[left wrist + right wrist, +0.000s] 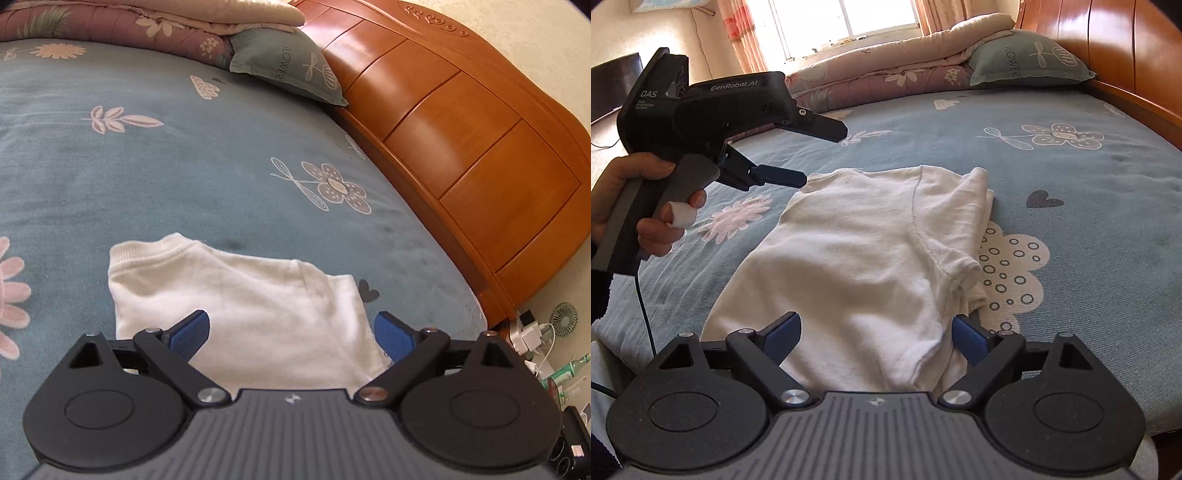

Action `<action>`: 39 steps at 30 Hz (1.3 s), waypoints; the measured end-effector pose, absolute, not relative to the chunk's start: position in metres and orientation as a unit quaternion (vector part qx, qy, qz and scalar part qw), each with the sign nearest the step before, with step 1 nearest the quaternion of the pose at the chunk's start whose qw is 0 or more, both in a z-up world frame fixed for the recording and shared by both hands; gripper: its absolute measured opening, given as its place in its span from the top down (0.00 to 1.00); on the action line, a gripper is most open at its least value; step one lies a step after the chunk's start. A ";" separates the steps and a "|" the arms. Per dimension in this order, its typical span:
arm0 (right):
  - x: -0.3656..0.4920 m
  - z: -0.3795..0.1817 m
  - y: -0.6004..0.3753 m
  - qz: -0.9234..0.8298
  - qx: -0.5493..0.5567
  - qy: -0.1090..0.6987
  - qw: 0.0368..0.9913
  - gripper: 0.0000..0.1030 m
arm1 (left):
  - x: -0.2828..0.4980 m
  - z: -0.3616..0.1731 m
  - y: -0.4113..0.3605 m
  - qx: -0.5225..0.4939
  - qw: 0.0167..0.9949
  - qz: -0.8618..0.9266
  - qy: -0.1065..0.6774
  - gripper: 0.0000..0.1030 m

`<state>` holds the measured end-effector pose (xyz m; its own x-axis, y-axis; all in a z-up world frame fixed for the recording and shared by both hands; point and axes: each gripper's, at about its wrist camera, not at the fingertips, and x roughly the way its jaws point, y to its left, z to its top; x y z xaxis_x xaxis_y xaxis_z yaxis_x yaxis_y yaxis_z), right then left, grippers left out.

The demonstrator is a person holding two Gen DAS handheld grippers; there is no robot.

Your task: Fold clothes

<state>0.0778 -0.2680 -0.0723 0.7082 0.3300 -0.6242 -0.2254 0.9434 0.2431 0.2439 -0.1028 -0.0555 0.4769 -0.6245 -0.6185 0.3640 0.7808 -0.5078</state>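
Item: white shirt [857,251], partly folded, laid flat on the blue flowered bed [1089,206] near a wooden headboard [461,129]. Left tool [291,332]: jaws spread wide, nothing gripped, held above the shirt's edge; seen in the right view [812,155] raised clear of the cloth. Right tool [877,334]: jaws likewise spread wide over the near hem, nothing clasped.
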 end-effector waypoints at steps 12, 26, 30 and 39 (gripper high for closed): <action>0.064 -0.049 -0.262 0.159 0.061 0.324 0.931 0.11 | 0.274 -0.071 -0.102 -0.153 0.848 -0.259 0.437 0.08; 0.132 -0.061 -0.259 0.179 0.066 0.344 0.920 0.09 | 0.225 -0.052 -0.071 -0.167 0.859 -0.236 0.423 0.08; 0.120 -0.067 -0.263 0.183 0.063 0.345 0.918 0.08 | 0.216 -0.054 -0.055 -0.184 0.856 -0.227 0.426 0.08; 0.105 -0.040 -0.281 0.195 0.110 0.323 0.919 0.05 | 0.185 -0.057 -0.054 -0.254 0.818 -0.290 0.428 0.07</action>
<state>0.1053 -0.2812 -0.0397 0.7151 0.4293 -0.5516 -0.2864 0.8998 0.3290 0.1852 -0.0545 -0.0565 0.4655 -0.6917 -0.5522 0.2579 0.7028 -0.6630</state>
